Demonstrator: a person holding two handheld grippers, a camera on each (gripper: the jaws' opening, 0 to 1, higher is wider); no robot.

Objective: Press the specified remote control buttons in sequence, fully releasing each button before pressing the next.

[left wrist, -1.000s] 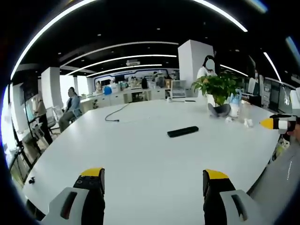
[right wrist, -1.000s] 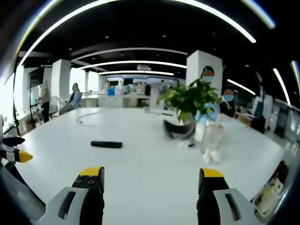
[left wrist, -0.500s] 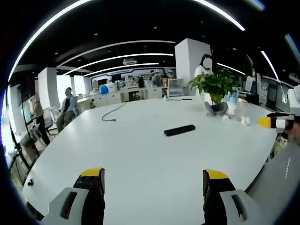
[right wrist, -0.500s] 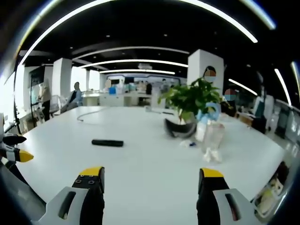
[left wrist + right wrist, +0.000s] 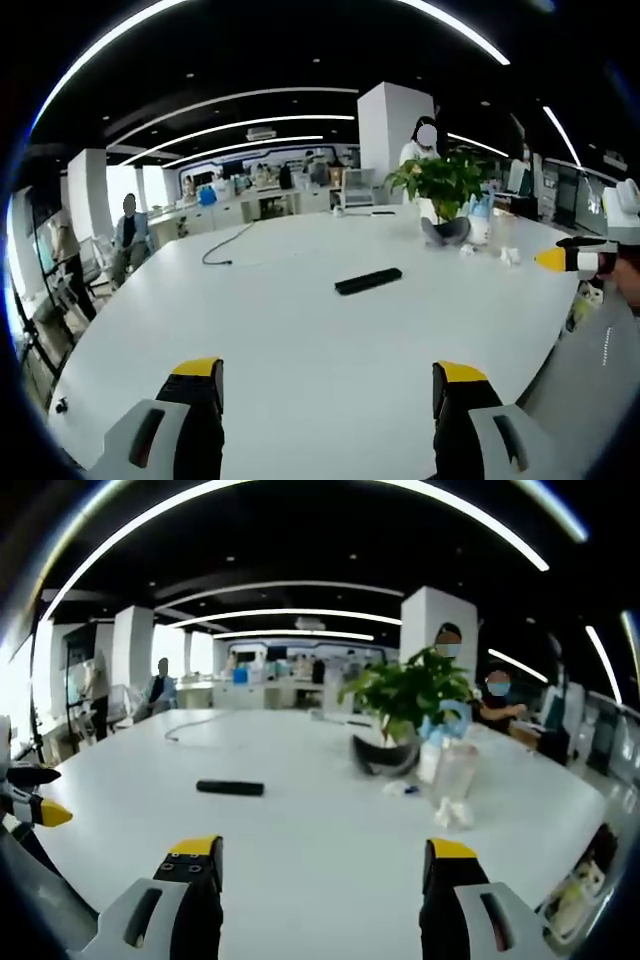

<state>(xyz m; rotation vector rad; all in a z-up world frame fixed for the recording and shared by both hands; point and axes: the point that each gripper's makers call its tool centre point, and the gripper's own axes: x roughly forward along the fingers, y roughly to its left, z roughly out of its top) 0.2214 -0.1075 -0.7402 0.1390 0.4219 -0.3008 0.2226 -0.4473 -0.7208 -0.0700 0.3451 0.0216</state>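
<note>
Task status: not started, as far as I can judge. No button press is under way, and both claws are well short of the target.

Nearest to me, my left claw (image 5: 327,385) stands with its jaws wide apart and nothing between them. My right claw (image 5: 325,865) is likewise spread wide and holds nothing. Both hang over the bare near part of the white desk (image 5: 300,340).

Further out, the remote control (image 5: 368,281) lies flat on the desk, black and slim, well apart from either claw. In the right gripper view the same remote control (image 5: 230,788) sits left of centre, again far ahead of the jaws. Its buttons are too small to make out, so I cannot tell which face is up or which button comes first. What remains is the whole sequence: approach, press, release fully, repeat.

Differences between views:
- The left gripper view shows the yellow tip of my right claw (image 5: 572,260) entering from the right edge, and a dark cable (image 5: 228,246) lying on the far part of the desk.
- The right gripper view shows the tip of my left claw (image 5: 32,808) at the left edge, and gives a closer look at the potted plant (image 5: 400,702), with a clear bag (image 5: 452,770) and crumpled paper (image 5: 450,812) near it.

Farthest back, seated people and white pillars stand in the open office.
</note>
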